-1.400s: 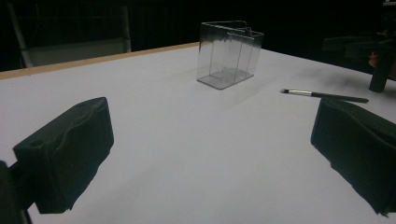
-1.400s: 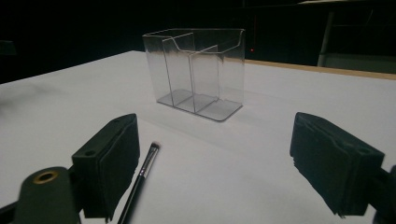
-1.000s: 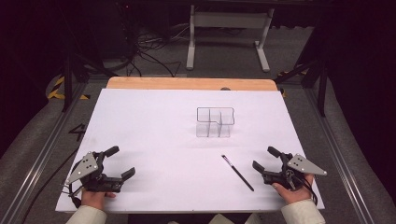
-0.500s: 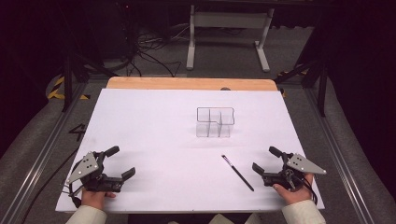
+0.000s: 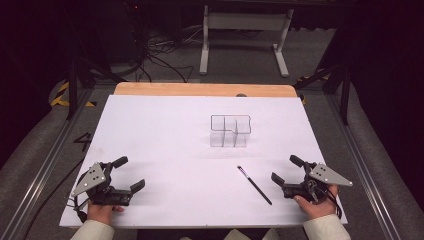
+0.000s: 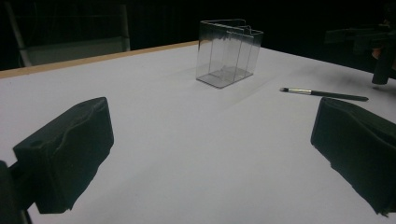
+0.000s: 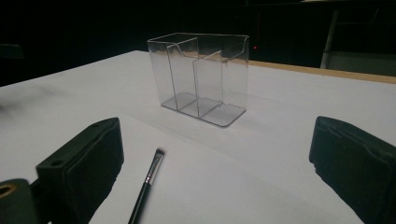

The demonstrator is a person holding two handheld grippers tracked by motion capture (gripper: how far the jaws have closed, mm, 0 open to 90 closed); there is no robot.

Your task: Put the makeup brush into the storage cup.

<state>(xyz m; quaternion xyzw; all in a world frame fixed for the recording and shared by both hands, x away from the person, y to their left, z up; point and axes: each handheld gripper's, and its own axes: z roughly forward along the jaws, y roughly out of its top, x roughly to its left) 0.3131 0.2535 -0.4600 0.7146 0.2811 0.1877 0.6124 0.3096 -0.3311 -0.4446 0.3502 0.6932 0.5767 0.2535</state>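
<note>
We see our left gripper at 7 o'clock, jaws spread, grasping nothing, our right gripper at 5 o'clock likewise released, brush just beside it, clear organizer at centre.

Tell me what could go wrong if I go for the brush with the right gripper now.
The brush is thin and lies flat on the table, so the right gripper, jaws wide open, may scrape the surface or roll it away. The clear organizer looks light and stands unheld; bumping its rim with the brush could tip it.
</note>
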